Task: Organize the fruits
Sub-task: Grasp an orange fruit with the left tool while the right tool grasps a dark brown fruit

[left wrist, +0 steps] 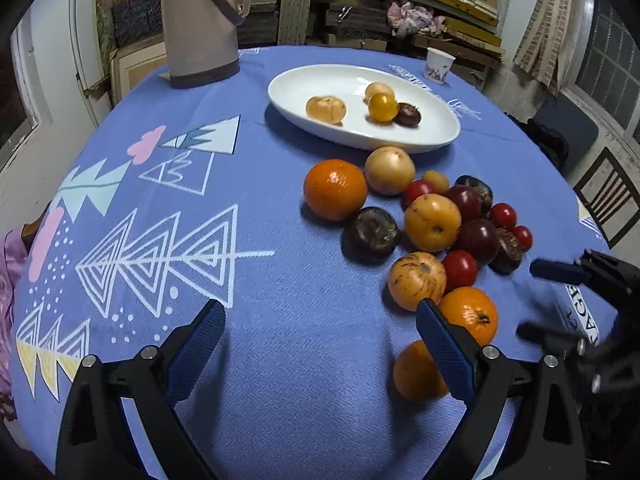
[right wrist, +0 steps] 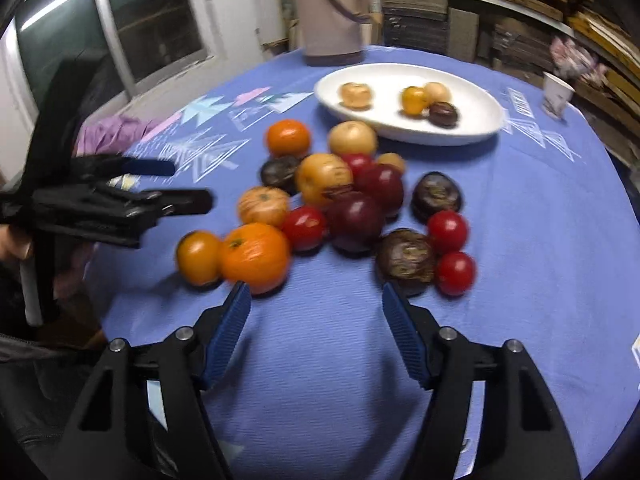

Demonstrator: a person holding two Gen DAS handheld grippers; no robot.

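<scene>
Your left gripper [left wrist: 320,320] is spread wide over the blue tablecloth [left wrist: 280,360], holding nothing; your right gripper [right wrist: 316,300] is likewise wide apart and empty, just short of the fruit pile [right wrist: 340,208]. Four small fruits already lie in the white oval dish [left wrist: 420,136] beyond the pile.

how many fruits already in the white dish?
4 in the white dish: a pale orange one at left, then a yellow one, a tan one behind it, and a dark one at right.
</scene>
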